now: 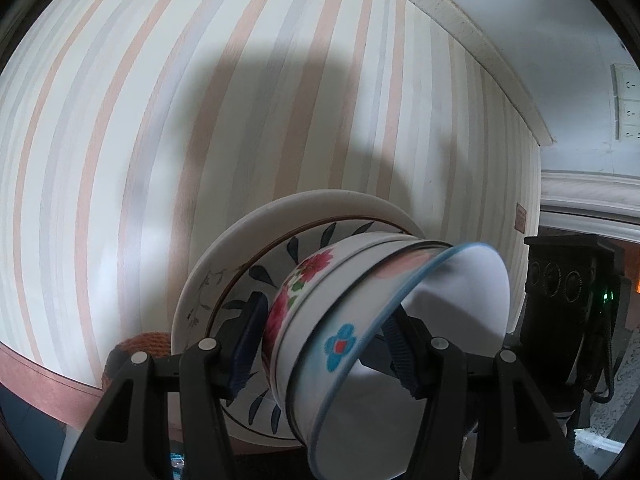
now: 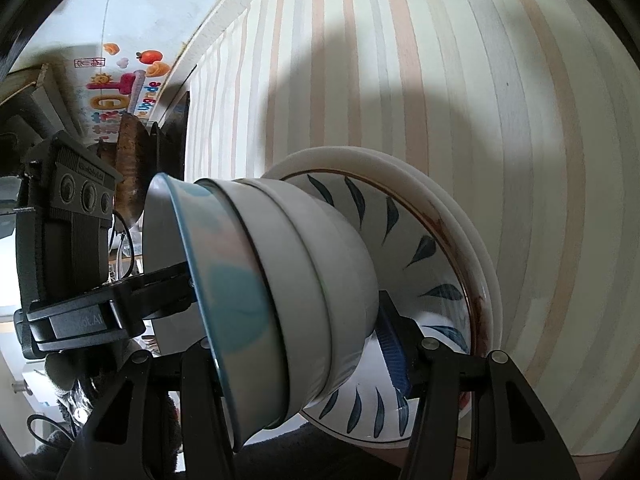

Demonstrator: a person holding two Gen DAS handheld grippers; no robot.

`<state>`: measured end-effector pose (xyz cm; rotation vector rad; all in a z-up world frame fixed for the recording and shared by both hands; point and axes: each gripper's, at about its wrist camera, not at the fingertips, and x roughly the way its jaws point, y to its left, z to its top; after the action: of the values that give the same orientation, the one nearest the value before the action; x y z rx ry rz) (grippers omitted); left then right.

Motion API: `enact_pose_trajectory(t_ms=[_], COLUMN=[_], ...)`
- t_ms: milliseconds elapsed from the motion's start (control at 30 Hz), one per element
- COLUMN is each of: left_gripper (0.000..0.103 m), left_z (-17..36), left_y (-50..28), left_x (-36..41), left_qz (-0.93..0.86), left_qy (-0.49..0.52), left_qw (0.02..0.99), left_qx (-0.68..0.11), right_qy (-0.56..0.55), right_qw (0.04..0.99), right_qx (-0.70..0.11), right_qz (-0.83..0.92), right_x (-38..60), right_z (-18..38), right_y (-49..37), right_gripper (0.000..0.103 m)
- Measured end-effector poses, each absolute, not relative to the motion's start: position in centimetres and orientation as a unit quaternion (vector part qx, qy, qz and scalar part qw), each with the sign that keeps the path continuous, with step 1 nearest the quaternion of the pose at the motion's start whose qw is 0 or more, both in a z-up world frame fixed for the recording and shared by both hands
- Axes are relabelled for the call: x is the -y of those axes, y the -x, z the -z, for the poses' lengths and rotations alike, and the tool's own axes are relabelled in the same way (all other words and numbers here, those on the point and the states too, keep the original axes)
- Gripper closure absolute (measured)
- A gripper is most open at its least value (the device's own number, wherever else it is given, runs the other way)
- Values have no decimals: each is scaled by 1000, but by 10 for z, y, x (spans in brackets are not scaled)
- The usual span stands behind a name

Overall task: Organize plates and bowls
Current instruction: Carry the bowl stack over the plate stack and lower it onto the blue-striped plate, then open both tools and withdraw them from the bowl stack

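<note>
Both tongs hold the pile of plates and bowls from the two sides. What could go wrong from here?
1. The bowls are only nested on the leaf plate and the pile looks tilted, so the blue-rimmed bowl might slide out.
2. The left tongs and right tongs clamp from opposite sides; if either loosens, the pile could drop.
3. The striped surface seems close; the white plate could knock it.

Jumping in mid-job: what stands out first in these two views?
A stack of bowls nested on plates fills the middle of both views, tipped on its side. The left gripper and right gripper clamp it from opposite sides. Behind is a striped surface.
</note>
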<state>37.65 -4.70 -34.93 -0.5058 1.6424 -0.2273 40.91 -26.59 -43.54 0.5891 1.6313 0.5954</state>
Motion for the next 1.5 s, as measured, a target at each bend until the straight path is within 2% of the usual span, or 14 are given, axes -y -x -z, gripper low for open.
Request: enact_pose_trajectory(t_ms=[333, 700, 733, 767, 833, 867, 933, 1067, 1500], left_gripper=[48, 48, 46, 39, 18, 14, 13, 9, 9], left_z=[347, 303, 294, 290, 274, 269, 254, 222, 145], left_y=[-374, -345, -339, -337, -325, -324, -313, -289, -202], left_x=[48, 48, 48, 47, 43, 40, 34, 24, 24], left_qz=[100, 65, 61, 57, 50, 48, 42, 33, 55], left_qy=[208, 96, 80, 71, 54, 51, 43, 29, -10], left_qw=[651, 722, 736, 744, 765, 771, 790, 824, 874], left_qx=[-723, -683, -670, -662, -639, -633, -610, -565, -482], right_qy=[-246, -171, -164, -157, -139, -126, -111, -66, -51], right_qw=[607, 662, 672, 681, 707, 724, 749, 800, 868], right_qx=[-712, -697, -691, -685, -667, -654, -635, -587, -494], right_qz=[-252, -217, -211, -205, -189, -177, -157, -103, -32], right_x=[261, 250, 249, 249, 248, 246, 243, 232, 221], right_z=[435, 397, 389, 383, 365, 353, 335, 293, 195], right_y=[-416, -404, -400, -397, -390, -385, -376, -348, -230], right_gripper=[47, 43, 40, 36, 27, 21, 15, 12, 8])
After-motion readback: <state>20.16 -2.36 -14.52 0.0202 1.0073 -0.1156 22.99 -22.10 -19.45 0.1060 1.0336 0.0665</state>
